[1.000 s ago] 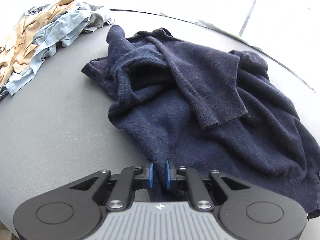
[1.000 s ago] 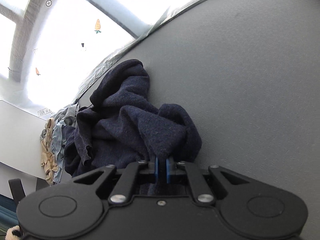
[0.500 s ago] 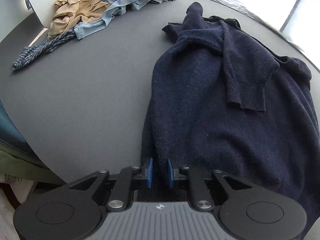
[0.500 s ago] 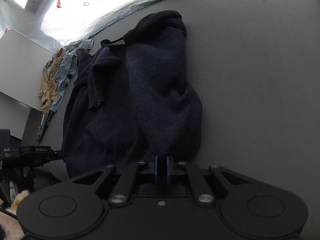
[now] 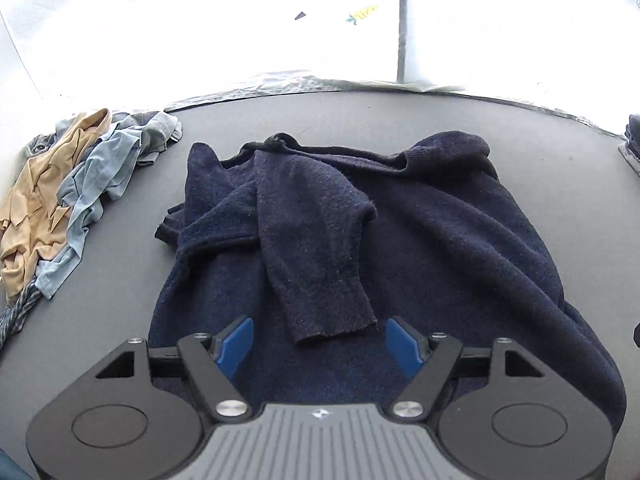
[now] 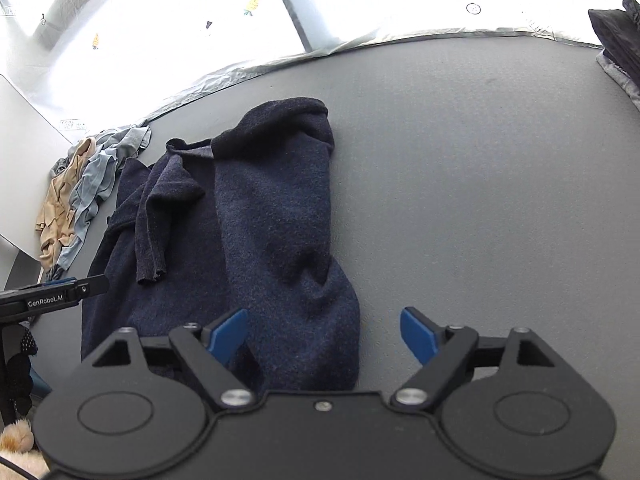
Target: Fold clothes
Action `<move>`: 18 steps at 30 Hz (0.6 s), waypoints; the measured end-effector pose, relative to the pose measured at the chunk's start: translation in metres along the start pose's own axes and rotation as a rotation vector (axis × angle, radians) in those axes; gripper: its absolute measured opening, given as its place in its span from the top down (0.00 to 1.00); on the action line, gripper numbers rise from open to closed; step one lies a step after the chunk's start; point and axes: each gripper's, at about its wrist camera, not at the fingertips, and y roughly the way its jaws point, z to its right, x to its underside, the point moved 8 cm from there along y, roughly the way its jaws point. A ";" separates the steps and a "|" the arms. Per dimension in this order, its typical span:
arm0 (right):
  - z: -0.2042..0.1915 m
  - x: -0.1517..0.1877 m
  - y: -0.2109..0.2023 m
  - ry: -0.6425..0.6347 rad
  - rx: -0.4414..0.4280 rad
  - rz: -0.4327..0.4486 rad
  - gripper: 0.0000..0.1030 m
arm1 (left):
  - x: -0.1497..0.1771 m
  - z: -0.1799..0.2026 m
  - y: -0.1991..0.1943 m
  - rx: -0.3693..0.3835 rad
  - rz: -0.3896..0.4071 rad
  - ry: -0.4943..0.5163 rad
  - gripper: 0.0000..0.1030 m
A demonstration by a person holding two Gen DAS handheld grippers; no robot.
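While both my grippers hang over the near edge of the table, this is what I read off the two wrist cameras.

Left gripper (image 5: 320, 342): I have it spread wide, blue pads far apart, gripping nothing; the cuff of the folded-in sleeve lies between the pads, just ahead of them.

Right gripper (image 6: 323, 334): also spread wide and empty; its left pad is over the sweater's near hem, its right pad over bare table.

Dark navy knitted wool sweater (image 5: 440, 248): it lies spread on the table, hem toward me at 6 o'clock, collar away at 12 o'clock. In the left view it fills the middle and the 3 o'clock side.

Sleeve (image 5: 316, 248): one sleeve is folded across the body, running from the collar toward 6 o'clock. I cannot tell where the other sleeve lies.

Right side of the sweater (image 6: 280, 208): in the right view it looks doubled over lengthwise, with a rumpled bulge near the hem.

Grey felt-like table top (image 6: 480, 180): bare from 1 to 4 o'clock in the right view.

Heap of tan and pale blue crumpled garments (image 5: 60, 196): at 9 to 10 o'clock in the left view, well apart from the sweater's body, near its far left corner.

Dark folded cloth at the table's far edge (image 6: 616, 36): at 2 o'clock in the right view, partly cut off.
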 end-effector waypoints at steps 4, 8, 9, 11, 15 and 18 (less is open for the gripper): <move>-0.001 -0.016 0.013 -0.017 0.040 0.020 0.01 | -0.018 0.015 0.027 0.008 0.002 0.102 0.27; -0.003 -0.031 0.027 -0.034 0.079 0.040 0.00 | -0.035 0.018 0.059 -0.047 -0.008 0.168 0.28; -0.003 -0.035 0.030 -0.038 0.089 0.044 0.00 | -0.039 0.016 0.068 -0.059 -0.008 0.180 0.33; 0.002 -0.048 0.038 -0.025 0.109 0.064 0.00 | -0.045 0.011 0.084 -0.064 -0.027 0.179 0.60; 0.011 -0.073 0.055 0.045 0.138 0.076 0.00 | -0.059 -0.027 0.084 -0.159 0.001 0.123 0.93; 0.007 -0.074 0.060 0.077 0.123 0.061 0.00 | -0.079 -0.085 0.050 -0.370 0.112 0.092 0.93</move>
